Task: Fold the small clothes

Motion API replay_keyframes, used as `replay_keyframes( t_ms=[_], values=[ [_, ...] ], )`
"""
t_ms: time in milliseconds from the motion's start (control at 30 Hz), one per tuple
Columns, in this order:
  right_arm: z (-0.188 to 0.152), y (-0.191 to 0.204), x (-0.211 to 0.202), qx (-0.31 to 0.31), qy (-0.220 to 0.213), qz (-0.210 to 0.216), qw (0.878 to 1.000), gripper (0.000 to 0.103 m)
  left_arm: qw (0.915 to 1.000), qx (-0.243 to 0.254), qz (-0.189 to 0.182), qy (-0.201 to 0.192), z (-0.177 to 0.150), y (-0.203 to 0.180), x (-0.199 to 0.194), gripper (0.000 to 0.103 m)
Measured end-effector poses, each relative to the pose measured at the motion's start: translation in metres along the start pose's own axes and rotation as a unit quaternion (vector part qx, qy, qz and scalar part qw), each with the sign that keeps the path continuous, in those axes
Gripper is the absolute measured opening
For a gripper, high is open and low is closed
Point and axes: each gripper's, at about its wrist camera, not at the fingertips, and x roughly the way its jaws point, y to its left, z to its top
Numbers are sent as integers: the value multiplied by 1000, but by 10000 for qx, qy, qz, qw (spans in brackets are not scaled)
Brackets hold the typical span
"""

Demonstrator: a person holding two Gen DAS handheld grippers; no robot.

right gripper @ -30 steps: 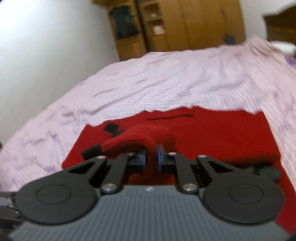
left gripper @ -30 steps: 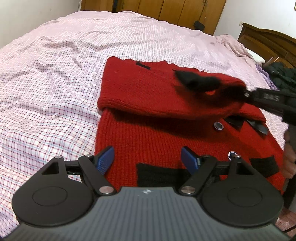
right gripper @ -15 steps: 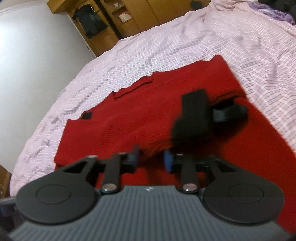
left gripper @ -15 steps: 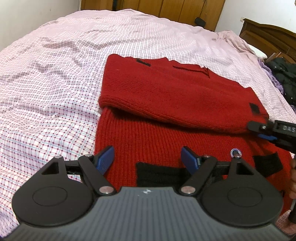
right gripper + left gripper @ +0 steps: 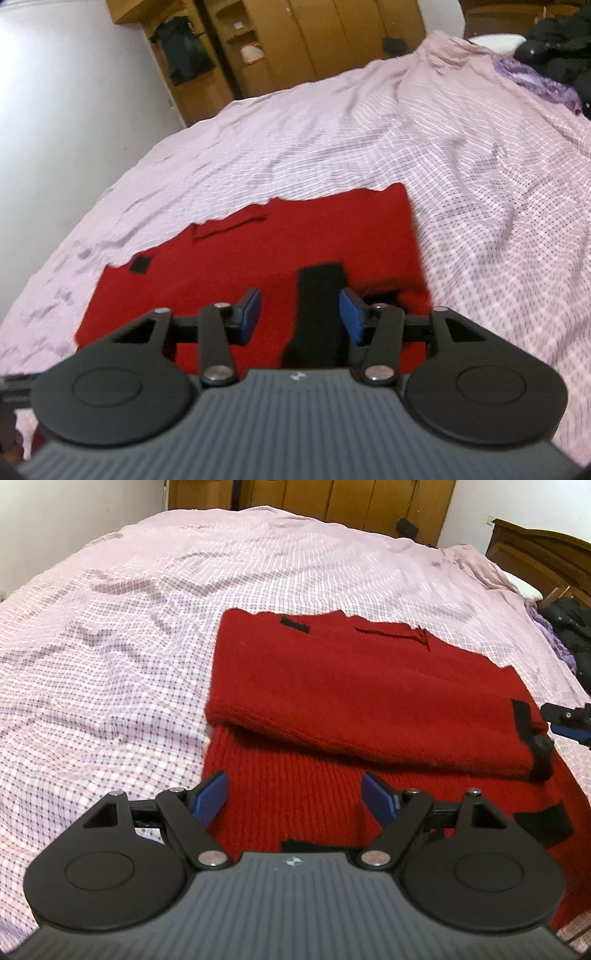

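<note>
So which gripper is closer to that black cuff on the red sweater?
Right. The right gripper, its jaws opening, has the black cuff between its fingers; the left gripper hovers open over the sweater's hem.

The left gripper (image 5: 293,797) was held wide apart, pitched downward, nothing gripped. The right gripper (image 5: 300,315) was opening, its pads (image 5: 351,314) pressing on nothing.

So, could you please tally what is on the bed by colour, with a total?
Red: 1, the folded red sweater with black trim, on the checked bedsheet.
Black: 1, the dark garment pile at the far edge.
Purple: 1, the purple cloth beside it.
Total: 3
</note>
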Motion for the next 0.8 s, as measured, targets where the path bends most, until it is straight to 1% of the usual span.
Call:
replay_keyframes(
  t_ms=[67,133,267,400,433,467,500,600,733,800],
  values=[
    [7,-9,11,139,69,19,9999,50,10000,9,60,-14,3,1,1,83],
    [9,-13,22,112,154,-10,9998,50,9999,13,133,-19,4,2,4,83],
    [5,-10,42,-223,314,-114,9992,52,9997,-63,223,55,8,5,13,83],
    [-2,0,47,-565,304,38,9979,50,9996,-72,283,62,6,6,18,83],
    [-3,3,47,-685,263,6,9973,40,9995,-51,301,70,6,6,20,83],
    [-3,6,47,-799,237,-6,9965,16,9994,-11,328,74,5,5,21,83],
    [-3,10,46,-906,219,-11,9956,13,9992,51,386,53,6,4,22,83],
    [10,18,38,-963,54,103,9953,12,9984,210,526,-6,10,2,28,83],
    [45,37,24,-1170,-393,212,9921,12,9968,230,755,107,14,0,41,83],
    [61,46,23,-1264,-576,168,9902,12,9969,226,752,80,17,-3,45,83]
  ],
)
